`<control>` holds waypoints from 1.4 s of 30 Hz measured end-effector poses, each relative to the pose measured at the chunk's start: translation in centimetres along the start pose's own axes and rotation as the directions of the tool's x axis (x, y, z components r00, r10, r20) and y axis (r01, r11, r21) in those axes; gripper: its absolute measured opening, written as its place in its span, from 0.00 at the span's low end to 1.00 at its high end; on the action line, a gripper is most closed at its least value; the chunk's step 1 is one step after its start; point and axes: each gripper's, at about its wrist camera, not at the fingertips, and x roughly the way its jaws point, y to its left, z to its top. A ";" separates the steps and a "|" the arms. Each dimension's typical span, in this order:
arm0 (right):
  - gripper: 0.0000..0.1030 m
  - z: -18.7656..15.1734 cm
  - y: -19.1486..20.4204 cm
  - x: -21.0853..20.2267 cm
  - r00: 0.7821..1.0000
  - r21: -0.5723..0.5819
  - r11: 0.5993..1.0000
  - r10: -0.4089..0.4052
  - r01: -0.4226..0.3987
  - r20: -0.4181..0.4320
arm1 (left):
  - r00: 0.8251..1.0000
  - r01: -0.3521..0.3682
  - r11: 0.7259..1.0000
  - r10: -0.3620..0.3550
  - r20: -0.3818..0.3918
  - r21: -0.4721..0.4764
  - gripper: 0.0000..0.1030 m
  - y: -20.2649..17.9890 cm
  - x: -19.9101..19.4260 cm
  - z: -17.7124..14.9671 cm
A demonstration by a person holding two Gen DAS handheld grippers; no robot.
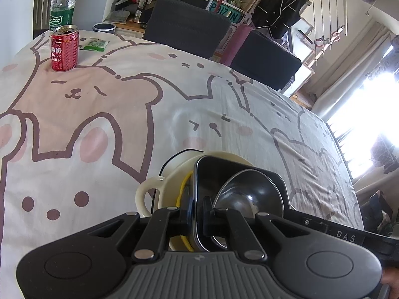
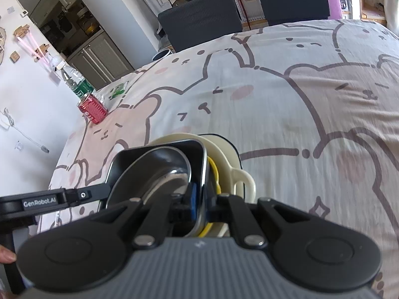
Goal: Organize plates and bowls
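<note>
Both grippers, left (image 1: 197,210) and right (image 2: 200,208), pinch opposite rims of the dark square metal tray (image 1: 249,174), nested in a cream handled dish (image 1: 159,189).

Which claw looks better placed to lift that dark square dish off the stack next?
Neither alone, probably: left claw and right claw each pinch an opposite rim of the dark square dish, holding a metal bowl above the cream dish.
</note>
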 end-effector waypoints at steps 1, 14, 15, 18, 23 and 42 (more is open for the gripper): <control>0.10 0.0 0.0 0.0 1.000 0.001 1.000 0.000 0.000 0.000 | 1.000 0.002 1.000 -0.002 0.000 -0.005 0.08 0.0 0.0 0.0; 0.15 0.0 0.1 -0.2 1.000 -0.010 1.000 0.007 -0.007 -0.008 | 1.000 0.024 1.000 -0.024 0.003 -0.013 0.16 0.0 -0.7 -0.2; 0.16 0.0 0.1 -0.2 1.000 -0.009 1.000 0.010 -0.010 -0.007 | 1.000 0.025 1.000 -0.025 0.004 -0.012 0.16 0.0 -0.7 -0.2; 0.19 0.0 0.1 -0.5 1.000 -0.010 1.000 0.019 -0.019 -0.002 | 0.999 0.033 0.999 -0.033 0.006 -0.014 0.17 0.1 -0.9 -0.2; 0.26 -0.1 0.2 -0.9 1.000 -0.014 0.999 0.030 -0.030 -0.003 | 0.999 0.034 0.999 -0.034 0.010 -0.007 0.17 0.0 -1.3 -0.4; 0.76 -0.1 0.2 -4.4 0.987 -0.097 0.993 -0.052 0.067 0.149 | 0.992 -0.009 0.997 -0.001 0.123 0.082 1.00 -1.6 -5.3 -0.6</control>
